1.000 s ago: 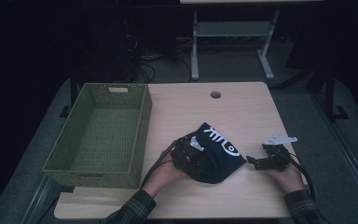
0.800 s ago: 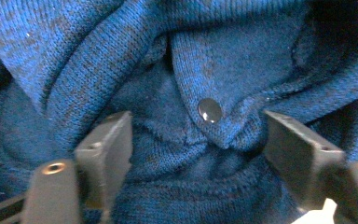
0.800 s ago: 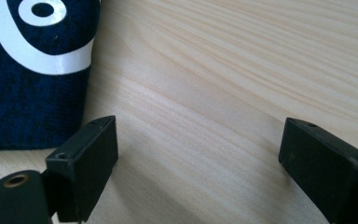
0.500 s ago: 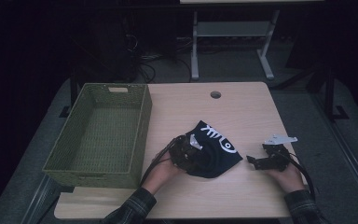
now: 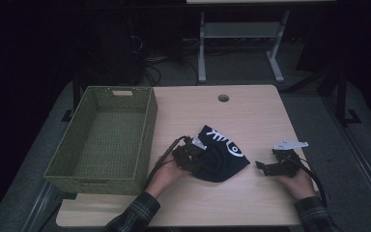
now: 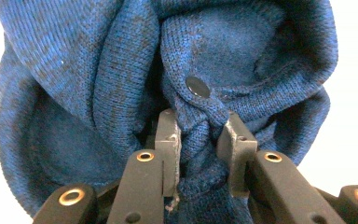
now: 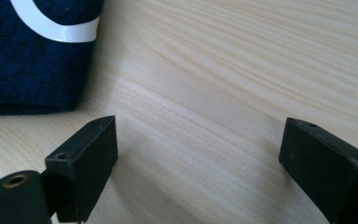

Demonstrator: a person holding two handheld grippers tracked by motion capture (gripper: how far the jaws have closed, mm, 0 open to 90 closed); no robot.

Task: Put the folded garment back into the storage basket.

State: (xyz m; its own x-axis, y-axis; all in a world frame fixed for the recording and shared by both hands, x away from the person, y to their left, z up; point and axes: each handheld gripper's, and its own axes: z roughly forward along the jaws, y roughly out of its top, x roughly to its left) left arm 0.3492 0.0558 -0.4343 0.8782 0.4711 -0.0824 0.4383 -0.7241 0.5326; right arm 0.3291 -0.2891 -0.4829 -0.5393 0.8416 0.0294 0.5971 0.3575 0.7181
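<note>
Had just been closing the jaws of the left tool (image 6: pixel 199 133), and had them pinched on 1 narrow, bunched ridge of the dark blue knit garment (image 6: pixel 74 70), just below a black snap button (image 6: pixel 197 87). Gripped only that small gather and left the rest of the cloth slumped in loose folds beyond the jaws. Judged the hold thin: could slide off the stretchy knit on a quick pull, or strain the cloth at the button.

Held the right tool (image 7: pixel 200 140) low over the table (image 7: pixel 242 70) with its 2 jaws wide apart and nothing between them. Found a corner of the garment, with its white print (image 7: pixel 56 25), near that tool but not touching it. Gave the far side of the cloth no support, so risked a lift from 1 point only, with the garment hanging long and dragging.

From above, found the garment (image 5: pixel 220 159) on the near middle of the table (image 5: pixel 251 111), with the left tool (image 5: pixel 189 154) at its left edge and the right tool (image 5: pixel 265 168) off to its right, apart from it. Noted the green woven basket (image 5: pixel 147 130) at the table's left side, near the left hand (image 5: pixel 166 174). Guessed the basket to be the goal; feared a trailing tail of cloth catching on its near wall and hanging outside, or nudging the light basket. Also feared the left tool's cable snagging on the rim.
</note>
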